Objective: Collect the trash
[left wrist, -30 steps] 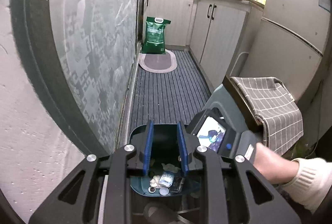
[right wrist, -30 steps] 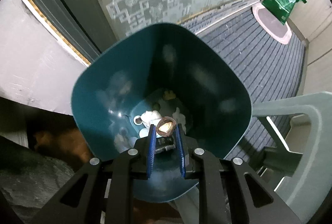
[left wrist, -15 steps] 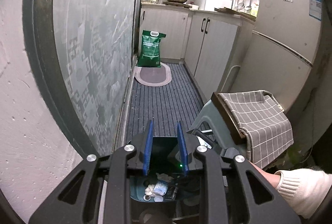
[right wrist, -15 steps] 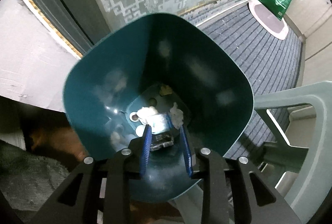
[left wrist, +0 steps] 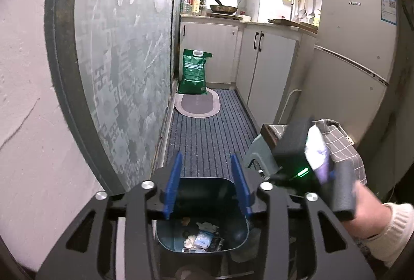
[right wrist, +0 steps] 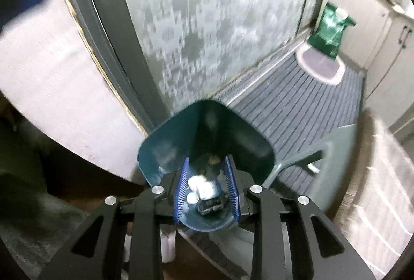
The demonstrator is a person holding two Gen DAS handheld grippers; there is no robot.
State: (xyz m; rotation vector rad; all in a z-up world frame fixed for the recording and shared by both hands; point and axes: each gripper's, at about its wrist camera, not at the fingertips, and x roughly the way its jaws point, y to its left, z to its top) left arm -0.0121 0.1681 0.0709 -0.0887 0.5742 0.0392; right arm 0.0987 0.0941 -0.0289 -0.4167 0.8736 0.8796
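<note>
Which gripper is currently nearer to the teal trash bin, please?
Unclear. Both the left gripper and the right gripper hang open above the teal trash bin, neither touching it.

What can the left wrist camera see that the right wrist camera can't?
Only the left wrist view shows the white fridge, the grey checked cloth, the frying pan and a hand carrying the other gripper. Only the right wrist view looks steeply down into the bin. Both show the teal plastic trash bin, green bag and oval mat.
</note>
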